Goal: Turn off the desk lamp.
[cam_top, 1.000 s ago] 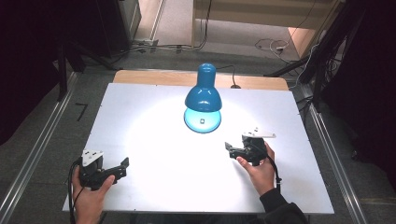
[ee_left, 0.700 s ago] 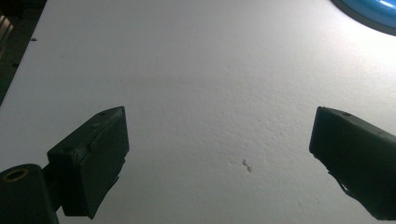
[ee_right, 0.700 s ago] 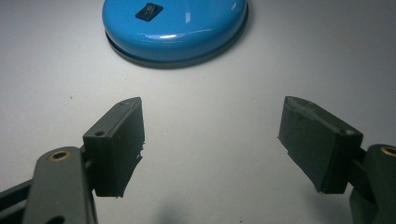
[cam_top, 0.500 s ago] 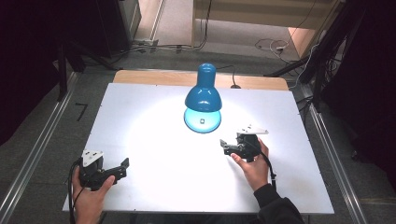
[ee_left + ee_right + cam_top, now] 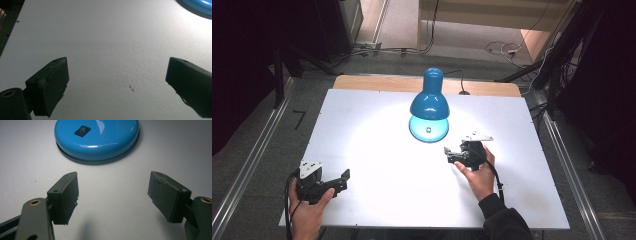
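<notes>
A lit blue desk lamp stands at the back middle of the white table; its shade (image 5: 430,102) hangs over its round base (image 5: 417,131). A black rocker switch (image 5: 428,131) sits on top of the base. My right gripper (image 5: 448,154) is open and empty, just right of and in front of the base. In the right gripper view the base (image 5: 97,142) and switch (image 5: 82,130) lie close ahead of my open right gripper (image 5: 113,195). My left gripper (image 5: 344,179) rests open near the front left corner. In the left gripper view my left gripper (image 5: 117,77) faces bare table, with the base's rim (image 5: 197,5) far off.
The white table top (image 5: 377,150) has a wooden strip (image 5: 377,82) along its back edge, where the lamp's cord (image 5: 460,85) runs off. Metal rails (image 5: 252,165) flank both sides. Cables lie on the floor behind the table.
My right gripper has moved left and a little forward, closer to the lamp base. The left gripper has stayed where it was.
</notes>
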The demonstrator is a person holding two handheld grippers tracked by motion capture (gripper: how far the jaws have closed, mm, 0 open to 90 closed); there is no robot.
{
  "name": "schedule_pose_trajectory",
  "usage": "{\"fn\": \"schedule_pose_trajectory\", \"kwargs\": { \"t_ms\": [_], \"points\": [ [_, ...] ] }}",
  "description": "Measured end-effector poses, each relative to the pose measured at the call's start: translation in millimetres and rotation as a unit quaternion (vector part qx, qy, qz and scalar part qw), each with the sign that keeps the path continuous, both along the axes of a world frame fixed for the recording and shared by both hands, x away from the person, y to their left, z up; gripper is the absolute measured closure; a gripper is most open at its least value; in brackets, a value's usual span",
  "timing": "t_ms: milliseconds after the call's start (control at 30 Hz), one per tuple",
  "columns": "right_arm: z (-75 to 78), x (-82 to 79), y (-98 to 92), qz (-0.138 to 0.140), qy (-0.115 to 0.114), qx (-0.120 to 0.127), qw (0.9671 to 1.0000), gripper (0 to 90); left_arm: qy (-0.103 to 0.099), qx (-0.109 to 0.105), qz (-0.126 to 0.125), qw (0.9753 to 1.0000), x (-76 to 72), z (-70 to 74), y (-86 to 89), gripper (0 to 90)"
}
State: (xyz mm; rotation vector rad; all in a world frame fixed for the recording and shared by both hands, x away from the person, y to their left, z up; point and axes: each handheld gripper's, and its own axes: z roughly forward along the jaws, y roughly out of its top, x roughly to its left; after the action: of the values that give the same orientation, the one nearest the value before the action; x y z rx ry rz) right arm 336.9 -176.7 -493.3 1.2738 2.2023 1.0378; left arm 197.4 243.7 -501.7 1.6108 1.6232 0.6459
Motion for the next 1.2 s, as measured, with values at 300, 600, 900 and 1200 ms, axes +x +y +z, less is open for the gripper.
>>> {"fn": "schedule_pose_trajectory", "kwargs": {
  "t_ms": [300, 600, 900, 1200],
  "points": [
    [0.7, 4.1, 9.1, 0.001, -0.004, -0.007, 1.0, 24.1, 0.0, -0.001, 0.0, 1.0, -0.1, 0.2, 0.7, 5.5],
    [4.3, 10.3, 18.8, 0.003, -0.008, -0.007, 0.9999, 26.2, 0.001, -0.002, -0.002, 1.0, 0.1, 0.2, 1.2, 5.5],
    [5.4, 15.4, 27.9, 0.004, -0.01, -0.005, 0.9999, 28.1, 0.001, -0.002, -0.003, 1.0, 0.0, 0.2, 1.5, 5.5],
    [2.6, 19.5, 34.3, 0.002, -0.021, -0.013, 0.9997, 36.3, 0.0, -0.004, -0.005, 1.0, 0.2, 0.3, 1.5, 5.5]
  ]
}}
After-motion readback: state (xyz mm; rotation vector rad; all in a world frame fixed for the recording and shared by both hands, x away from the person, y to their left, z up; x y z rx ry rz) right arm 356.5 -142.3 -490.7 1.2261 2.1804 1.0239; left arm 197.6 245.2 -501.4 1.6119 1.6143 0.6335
